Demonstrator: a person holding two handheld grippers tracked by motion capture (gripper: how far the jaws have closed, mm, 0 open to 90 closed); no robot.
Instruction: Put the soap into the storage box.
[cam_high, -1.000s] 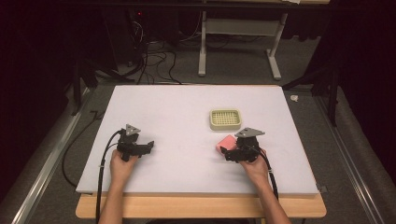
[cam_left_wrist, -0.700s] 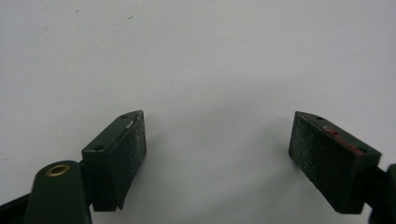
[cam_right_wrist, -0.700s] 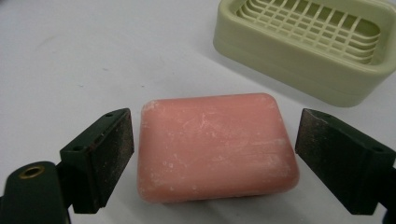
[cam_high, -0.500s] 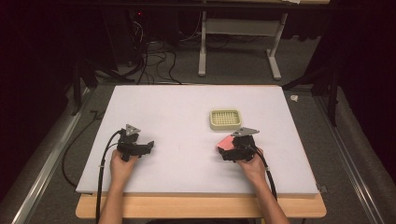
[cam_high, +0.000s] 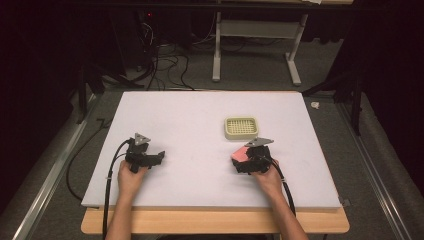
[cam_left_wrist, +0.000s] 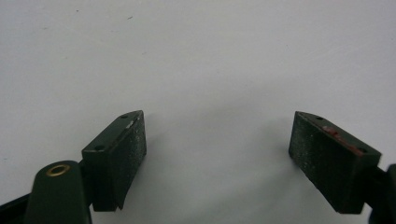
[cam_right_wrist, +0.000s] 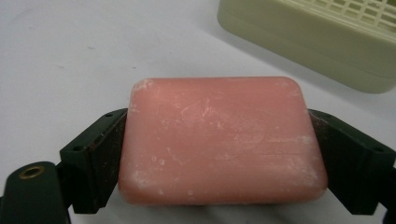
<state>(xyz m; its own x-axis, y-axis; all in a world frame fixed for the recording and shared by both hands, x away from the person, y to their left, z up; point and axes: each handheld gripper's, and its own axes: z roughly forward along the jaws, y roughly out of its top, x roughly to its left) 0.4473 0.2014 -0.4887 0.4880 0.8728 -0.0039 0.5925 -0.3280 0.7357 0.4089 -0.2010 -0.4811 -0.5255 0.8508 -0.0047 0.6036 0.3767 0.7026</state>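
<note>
The setting is appearing as a lab or test room. A white work board (cam_high: 200, 125) is lying on a wooden table (cam_high: 215, 221), cables (cam_high: 160, 70) are trailing across the grey floor (cam_high: 250, 75), and a metal stand (cam_high: 255, 45) is standing behind in darkness.

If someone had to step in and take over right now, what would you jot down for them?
Right gripper: shut on the pink soap bar, jaws against its two short ends.
Left gripper: open, holding nothing, over bare white table.
Soap dish: cream, with a grid top, just beyond the soap and with nothing in it.
Done: the soap is gripped.
Left: probably carry it forward and set it in the dish, then let go.
</note>
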